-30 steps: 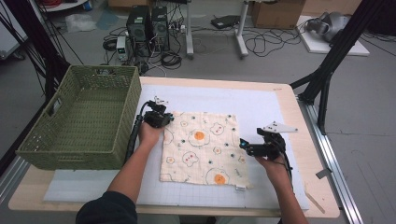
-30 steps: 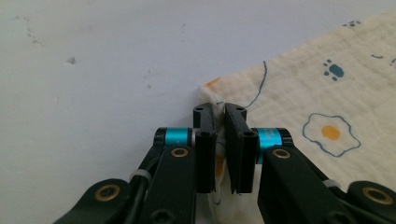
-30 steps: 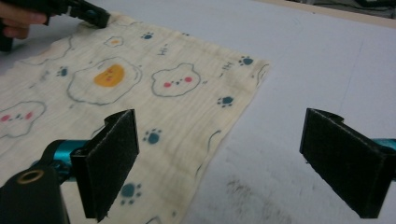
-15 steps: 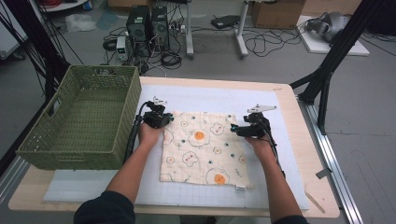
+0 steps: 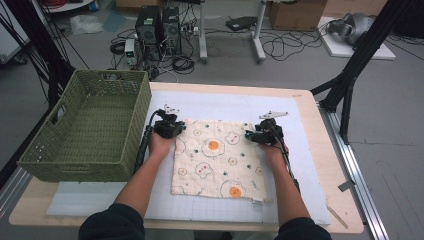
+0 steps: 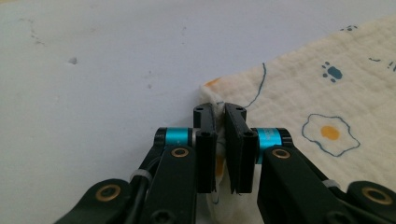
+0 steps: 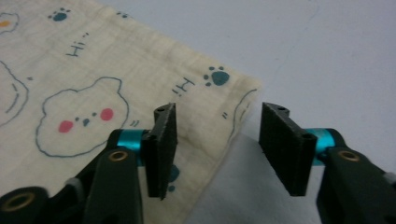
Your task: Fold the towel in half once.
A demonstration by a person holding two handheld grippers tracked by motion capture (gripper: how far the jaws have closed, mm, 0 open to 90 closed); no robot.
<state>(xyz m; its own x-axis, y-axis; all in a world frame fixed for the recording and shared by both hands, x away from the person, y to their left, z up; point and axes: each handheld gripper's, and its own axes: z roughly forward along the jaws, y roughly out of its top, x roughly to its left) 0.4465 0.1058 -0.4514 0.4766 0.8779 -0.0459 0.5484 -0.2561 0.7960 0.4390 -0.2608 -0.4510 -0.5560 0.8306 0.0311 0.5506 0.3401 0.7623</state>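
Note:
A cream cloth (image 5: 220, 160) printed with fried eggs and clouds lies flat on the white mat (image 5: 220, 107). My left gripper (image 5: 180, 126) sits at its far left corner. In the left gripper view it (image 6: 219, 114) is shut on a pinched fold of the cloth (image 6: 327, 102). My right gripper (image 5: 249, 135) is at the far right corner. Its jaws (image 7: 217, 126) have just been closing and stand half apart. They straddle the edge of the cloth (image 7: 93, 79) near the corner, and the pads are not pressing on it.
A green wicker basket (image 5: 110, 75) stands at the left of the table, close to my left forearm. A black stand (image 5: 350, 80) rises beyond the table's right edge. Bare mat lies past the cloth's far edge.
My right gripper has moved from the cloth's right side up to its far right corner, and its jaws have narrowed. The left gripper has kept still on its corner.

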